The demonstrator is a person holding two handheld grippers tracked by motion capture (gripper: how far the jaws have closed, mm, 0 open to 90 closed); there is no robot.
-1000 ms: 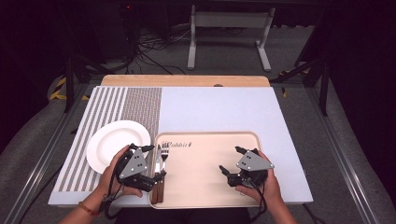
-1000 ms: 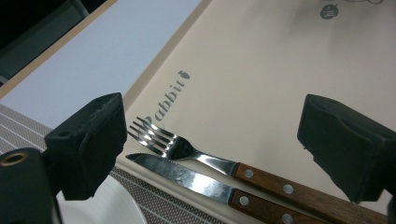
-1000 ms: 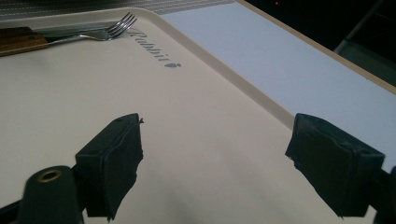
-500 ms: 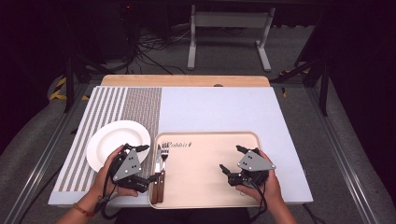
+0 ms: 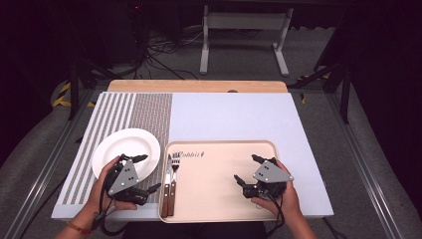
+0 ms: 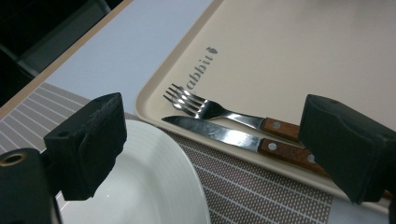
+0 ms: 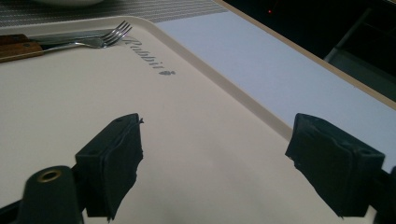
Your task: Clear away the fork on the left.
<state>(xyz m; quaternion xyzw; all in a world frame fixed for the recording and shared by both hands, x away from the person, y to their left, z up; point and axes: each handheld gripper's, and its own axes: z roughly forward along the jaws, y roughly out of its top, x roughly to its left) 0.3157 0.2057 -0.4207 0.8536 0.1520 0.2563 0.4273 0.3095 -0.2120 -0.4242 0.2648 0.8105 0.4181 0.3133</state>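
A beige tray (image 5: 219, 199) lies at the table's near edge. A fork (image 5: 174, 172) and a knife (image 5: 167, 174) with wooden handles lie side by side along its left side, tips pointing away from me. To their left a white plate (image 5: 124, 148) rests on a striped placemat (image 5: 129, 109). My left gripper (image 5: 149, 172) is open over the plate's near right rim, apart from the cutlery. In the left gripper view, the fork (image 6: 205, 108) and knife (image 6: 219, 134) lie beyond the open jaws, with the plate (image 6: 140, 186) below. My right gripper (image 5: 246, 168) is open and empty over the tray's right half (image 7: 187, 107).
A pale blue mat (image 5: 234, 114) covers the table behind and right of the tray. The wooden table edge (image 5: 199, 85) runs along the back. Beyond it are metal stand legs (image 5: 244, 45) and cables on a dark floor.
My left gripper has pulled back to the left, from over the cutlery at the tray's edge to over the plate's rim. The fork and knife now lie uncovered. The right gripper has stayed put.
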